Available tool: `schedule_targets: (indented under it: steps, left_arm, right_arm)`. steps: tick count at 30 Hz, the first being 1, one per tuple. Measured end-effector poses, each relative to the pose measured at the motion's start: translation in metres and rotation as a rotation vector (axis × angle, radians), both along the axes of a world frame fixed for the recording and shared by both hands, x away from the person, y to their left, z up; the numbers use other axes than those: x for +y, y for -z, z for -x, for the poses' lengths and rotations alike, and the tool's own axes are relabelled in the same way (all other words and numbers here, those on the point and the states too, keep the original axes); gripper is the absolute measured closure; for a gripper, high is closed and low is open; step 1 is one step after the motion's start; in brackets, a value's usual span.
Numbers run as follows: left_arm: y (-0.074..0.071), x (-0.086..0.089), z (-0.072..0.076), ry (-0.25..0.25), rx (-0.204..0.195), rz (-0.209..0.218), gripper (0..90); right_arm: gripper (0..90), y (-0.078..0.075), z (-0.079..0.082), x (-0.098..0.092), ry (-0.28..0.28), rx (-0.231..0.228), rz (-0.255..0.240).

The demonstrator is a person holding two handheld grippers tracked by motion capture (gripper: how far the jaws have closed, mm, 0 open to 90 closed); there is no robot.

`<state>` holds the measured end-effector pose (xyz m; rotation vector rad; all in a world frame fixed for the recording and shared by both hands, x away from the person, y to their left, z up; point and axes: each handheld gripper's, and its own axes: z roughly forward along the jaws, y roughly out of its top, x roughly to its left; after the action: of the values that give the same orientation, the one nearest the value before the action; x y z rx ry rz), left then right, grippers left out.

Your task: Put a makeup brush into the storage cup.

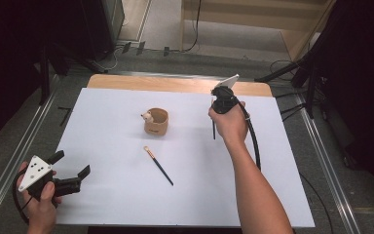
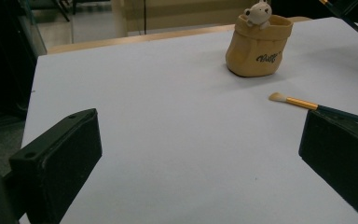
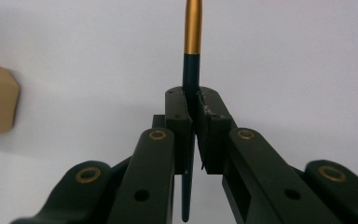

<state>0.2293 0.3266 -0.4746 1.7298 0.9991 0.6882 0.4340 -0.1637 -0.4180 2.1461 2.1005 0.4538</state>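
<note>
Your right hand-held gripper (image 3: pixel 193 105) is clamped tight on 1 dark-handled brush (image 3: pixel 192 42) — raised above the white worktop (image 1: pixel 107 195), right of the tan pot (image 1: pixel 156 122). Your left hand-held gripper (image 1: pixel 70 170) rests wide apart, holding nothing — a second brush (image 1: pixel 158 165) lies flat before the pot.

Your pot (image 1: pixel 156 122) sits mid-table (image 1: pixel 107 195); one brush (image 1: pixel 158 165) lies before it, another (image 1: pixel 214 127) hangs right of it.
</note>
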Motion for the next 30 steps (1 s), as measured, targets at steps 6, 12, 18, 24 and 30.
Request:
schedule_targets:
  steps: [6, 12, 18, 24, 30]
  left_arm:
    - [0.000, 0.000, 0.000, 0.000, -0.001, 0.000, 0.0]
    - [0.000, -0.001, 0.000, 0.001, 0.000, 0.001, 0.0]
    - [0.000, 0.000, 0.000, 0.000, 0.001, 0.000, 0.0]
    - [0.000, 0.000, 0.000, 0.000, 0.000, -0.001, 0.0]
    - [0.000, 0.000, 0.000, 0.000, 0.000, 0.002, 0.0]
  right_arm:
    - [85.0, -0.005, 0.006, -0.001, -0.001, -0.086, -0.039]
    - [85.0, -0.008, 0.011, -0.002, 0.009, -0.160, -0.061]
    - [85.0, -0.010, 0.017, -0.004, -0.001, -0.219, -0.080]
    - [85.0, -0.012, 0.024, -0.003, -0.009, -0.310, -0.080]
    - [85.1, -0.014, 0.032, -0.001, -0.007, -0.418, -0.066]
